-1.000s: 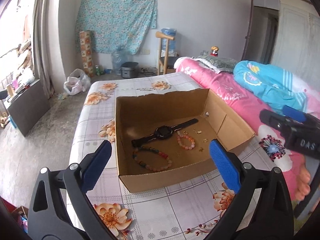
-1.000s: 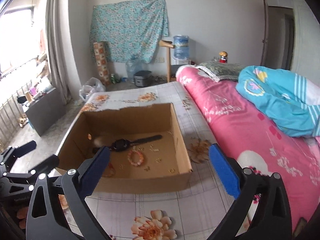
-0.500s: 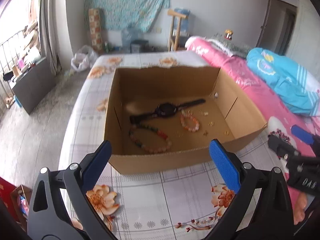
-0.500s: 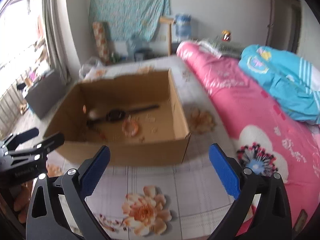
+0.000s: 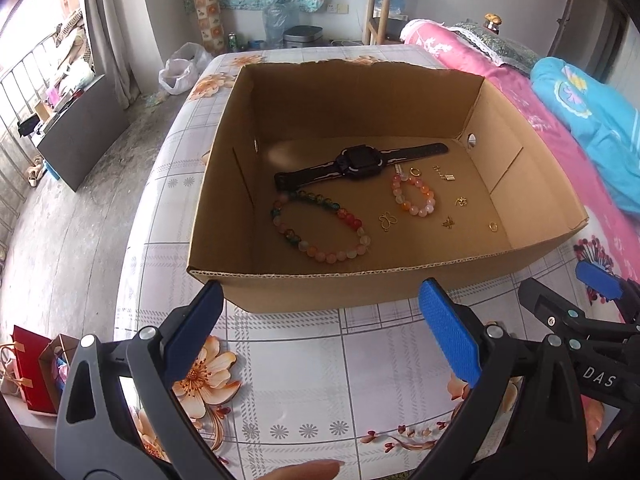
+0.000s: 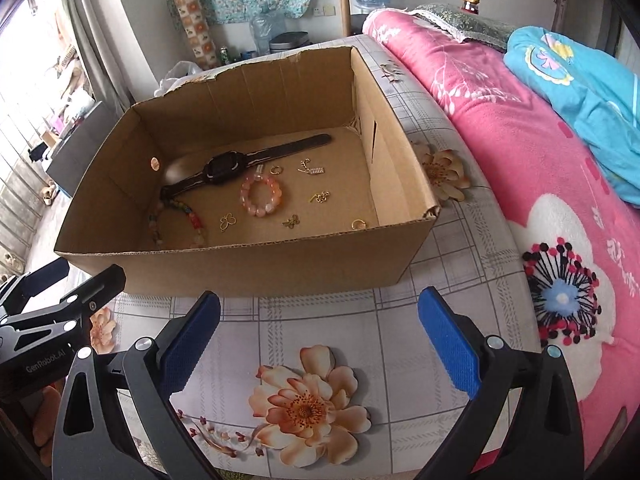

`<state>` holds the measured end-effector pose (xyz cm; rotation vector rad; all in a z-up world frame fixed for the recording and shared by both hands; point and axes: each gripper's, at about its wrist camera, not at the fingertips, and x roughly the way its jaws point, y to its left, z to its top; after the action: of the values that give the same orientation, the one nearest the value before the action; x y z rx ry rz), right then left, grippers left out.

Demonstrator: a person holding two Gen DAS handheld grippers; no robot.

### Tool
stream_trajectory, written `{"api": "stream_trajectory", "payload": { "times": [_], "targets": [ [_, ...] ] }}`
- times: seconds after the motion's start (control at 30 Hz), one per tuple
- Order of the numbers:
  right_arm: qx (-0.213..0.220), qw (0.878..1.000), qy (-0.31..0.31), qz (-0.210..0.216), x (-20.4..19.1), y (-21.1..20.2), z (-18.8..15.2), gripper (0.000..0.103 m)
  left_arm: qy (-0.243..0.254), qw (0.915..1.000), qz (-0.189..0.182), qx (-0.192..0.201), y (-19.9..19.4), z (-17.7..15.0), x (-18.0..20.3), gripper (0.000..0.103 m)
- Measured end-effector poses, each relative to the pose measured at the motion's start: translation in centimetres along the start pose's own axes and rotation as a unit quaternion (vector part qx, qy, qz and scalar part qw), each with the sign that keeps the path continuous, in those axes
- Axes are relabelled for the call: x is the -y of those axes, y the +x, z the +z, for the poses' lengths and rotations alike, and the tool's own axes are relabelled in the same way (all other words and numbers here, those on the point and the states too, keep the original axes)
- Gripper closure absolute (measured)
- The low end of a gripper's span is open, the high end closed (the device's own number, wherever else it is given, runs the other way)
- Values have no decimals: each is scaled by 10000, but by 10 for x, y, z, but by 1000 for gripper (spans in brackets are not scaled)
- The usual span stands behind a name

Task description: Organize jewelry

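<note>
Two tools, left tool (image 5: pixel 320 328) and right tool (image 6: pixel 318 332), are held released; light, slippery beaded bracelets (image 5: pixel 413 196) are best pinched across the beads.

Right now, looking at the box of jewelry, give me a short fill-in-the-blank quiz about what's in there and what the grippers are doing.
1. The black watch lies inside the ____ box.
2. Beaded bracelets in the box number ____: the long bracelet and the small pink bracelet.
3. Both the left gripper and the right gripper are ____ and hold nothing.
4. The box stands on a tablecloth printed with ____.

Missing words: cardboard; two; open; flowers
</note>
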<state>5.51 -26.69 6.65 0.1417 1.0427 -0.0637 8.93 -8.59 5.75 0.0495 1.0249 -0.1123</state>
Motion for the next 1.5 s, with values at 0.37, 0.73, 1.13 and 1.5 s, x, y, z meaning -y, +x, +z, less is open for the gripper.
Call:
{"api": "stream_trajectory", "payload": {
  "times": [0.37, 0.73, 1.13, 1.5],
  "targets": [
    [-16, 10000, -36, -38, -1, -1, 4, 7, 6, 9999, 26, -149, 1, -2, 5, 9],
    [-27, 9999, -102, -132, 2, -3, 3, 7, -103, 9998, -31, -165, -1, -4, 4, 9],
    [-15, 9998, -127, -135, 1, -6, 6, 7, -169, 9996, -68, -220, 1, -3, 2, 9],
    [-8, 9998, -134, -137, -1, -7, 6, 7, -175, 9996, -79, -222, 2, -4, 0, 9]
  ]
}}
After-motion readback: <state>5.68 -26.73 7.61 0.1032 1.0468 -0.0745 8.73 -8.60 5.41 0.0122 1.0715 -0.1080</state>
